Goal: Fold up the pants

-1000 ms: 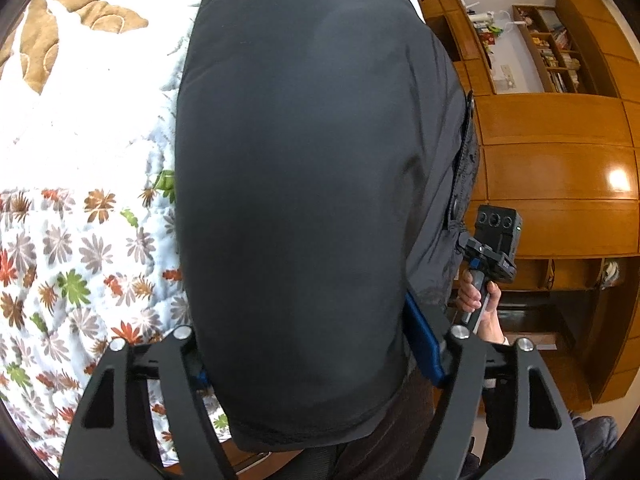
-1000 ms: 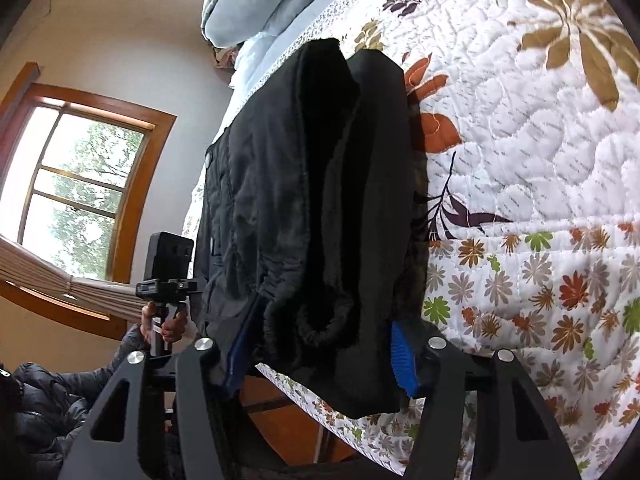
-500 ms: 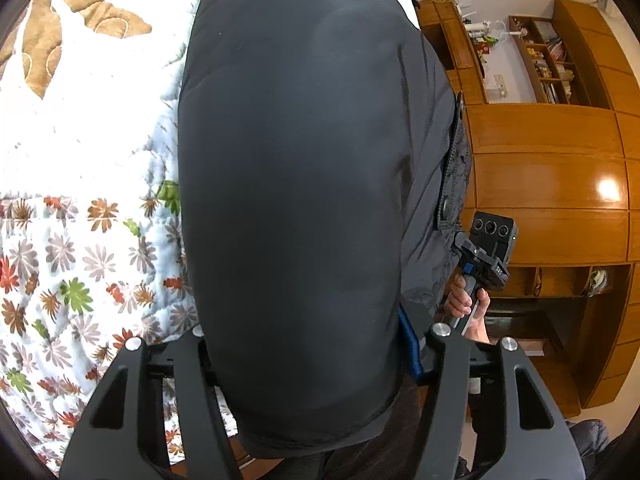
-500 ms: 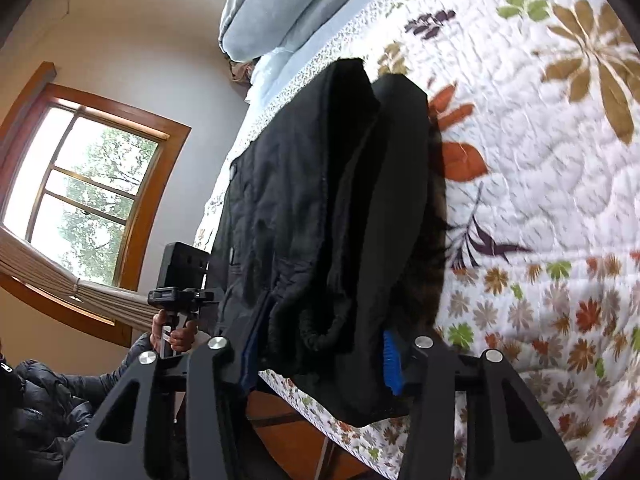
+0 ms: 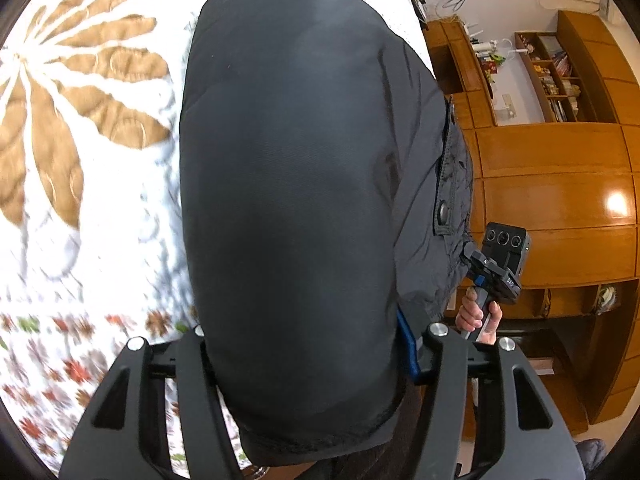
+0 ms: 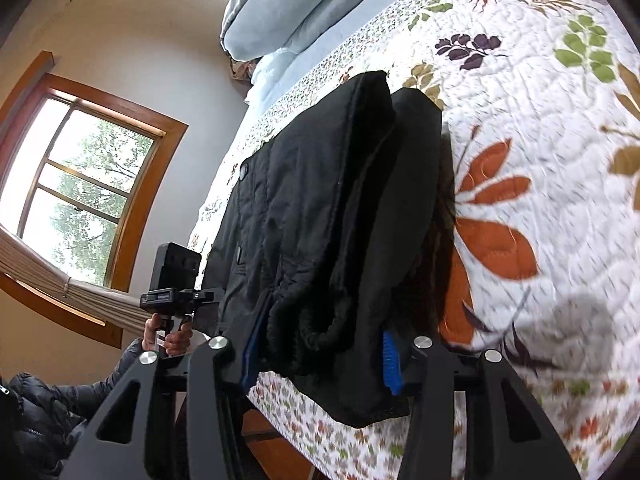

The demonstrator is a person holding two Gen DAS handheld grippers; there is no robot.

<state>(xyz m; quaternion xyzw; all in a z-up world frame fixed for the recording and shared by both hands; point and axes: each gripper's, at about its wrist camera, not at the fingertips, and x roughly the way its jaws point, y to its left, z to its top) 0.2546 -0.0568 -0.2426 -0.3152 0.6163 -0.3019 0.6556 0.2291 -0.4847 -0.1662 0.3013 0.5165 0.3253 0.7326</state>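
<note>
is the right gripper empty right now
No, the right gripper has its jaws closed on a bunched edge of the black pants above the floral quilt.

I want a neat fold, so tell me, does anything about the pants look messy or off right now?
Somewhat. The black padded pants are bunched between the right tongs, their layers uneven, with a rolled hem sagging near the pads. From the left tongs the fabric looks smooth. One end overhangs the edge of the floral quilted bedspread.

The pants [image 5: 288,200] are matt black cloth, smooth outside, quilted at the waist. The bedspread [image 6: 540,140] is stitched, puckered cotton. At right of the left view, the cabinets [image 5: 560,184] are glossy varnished wood.
</note>
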